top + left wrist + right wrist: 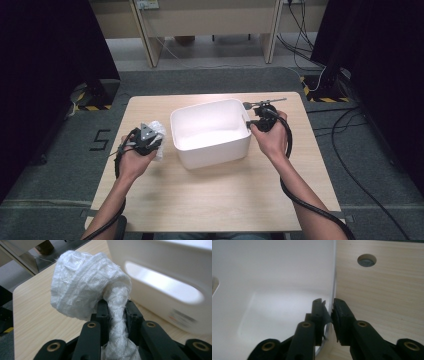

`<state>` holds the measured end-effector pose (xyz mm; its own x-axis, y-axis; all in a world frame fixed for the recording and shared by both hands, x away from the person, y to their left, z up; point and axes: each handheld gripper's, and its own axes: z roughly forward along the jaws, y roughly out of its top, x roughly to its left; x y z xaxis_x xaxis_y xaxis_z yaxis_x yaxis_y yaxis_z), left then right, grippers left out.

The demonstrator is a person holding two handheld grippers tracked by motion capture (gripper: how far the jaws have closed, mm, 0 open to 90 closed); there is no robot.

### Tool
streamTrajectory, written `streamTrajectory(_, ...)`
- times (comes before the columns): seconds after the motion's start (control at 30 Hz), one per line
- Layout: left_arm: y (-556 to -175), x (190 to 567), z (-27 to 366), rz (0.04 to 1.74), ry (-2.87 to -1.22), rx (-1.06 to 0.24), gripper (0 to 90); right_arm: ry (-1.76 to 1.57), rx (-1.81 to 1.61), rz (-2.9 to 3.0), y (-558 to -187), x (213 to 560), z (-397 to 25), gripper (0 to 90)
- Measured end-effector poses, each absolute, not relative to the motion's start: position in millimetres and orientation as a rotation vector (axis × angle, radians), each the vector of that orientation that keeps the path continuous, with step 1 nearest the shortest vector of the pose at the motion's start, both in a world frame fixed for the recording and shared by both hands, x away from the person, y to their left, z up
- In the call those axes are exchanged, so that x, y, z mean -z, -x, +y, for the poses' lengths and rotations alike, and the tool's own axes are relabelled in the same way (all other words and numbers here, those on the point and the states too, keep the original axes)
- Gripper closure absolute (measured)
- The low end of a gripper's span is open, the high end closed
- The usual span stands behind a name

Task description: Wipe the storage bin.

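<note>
A white plastic bin (210,150) stands in the middle of the wooden table (210,195). My left gripper (148,136) is just left of the bin, shut on a bunched white textured cloth (85,287) that rises between its jaws; the cloth (159,128) shows beside the bin's left wall with its cut-out handle (162,286). My right gripper (251,122) is at the bin's right rim, its jaws clamped on the thin white wall (332,290), one jaw inside the bin and one outside. The bin's inside (267,290) looks bare.
A round grommet hole (366,260) sits in the tabletop beyond the right gripper. The table's far edge lies behind the bin. Cables trail across the grey floor (350,125) on the right, and black stands flank the table.
</note>
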<state>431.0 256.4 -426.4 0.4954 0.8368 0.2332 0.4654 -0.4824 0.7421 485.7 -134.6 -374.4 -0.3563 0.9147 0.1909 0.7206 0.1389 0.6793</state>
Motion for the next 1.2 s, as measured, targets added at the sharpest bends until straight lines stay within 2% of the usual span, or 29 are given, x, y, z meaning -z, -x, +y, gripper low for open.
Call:
streamTrajectory(0.13,-434.3,428.2,253.5,1.043,-2.148,-0.776,76.8,-1.593,-1.079,2.103,-475.5,366.5,-145.9,74.0)
streamTrajectory(0.37,-453.8,427.1,256.3,1.018,-2.161,-0.793,76.8,-1.611,-1.085,2.123,-450.1,365.0,-166.3,81.6)
streamTrajectory(0.67,-479.7,432.8,256.1,0.986,-2.202,-0.802,76.9,-1.586,-1.04,2.291,-431.7,382.3,-148.5,84.8)
streamTrajectory(0.87,-491.5,433.2,254.4,0.896,-2.202,-0.813,76.9,-1.538,-1.038,2.335,-431.7,387.0,-137.3,84.8)
streamTrajectory(1.2,-489.8,430.2,252.4,0.746,-2.25,-0.79,76.9,-1.521,-0.997,2.311,-450.7,389.3,-139.3,84.3)
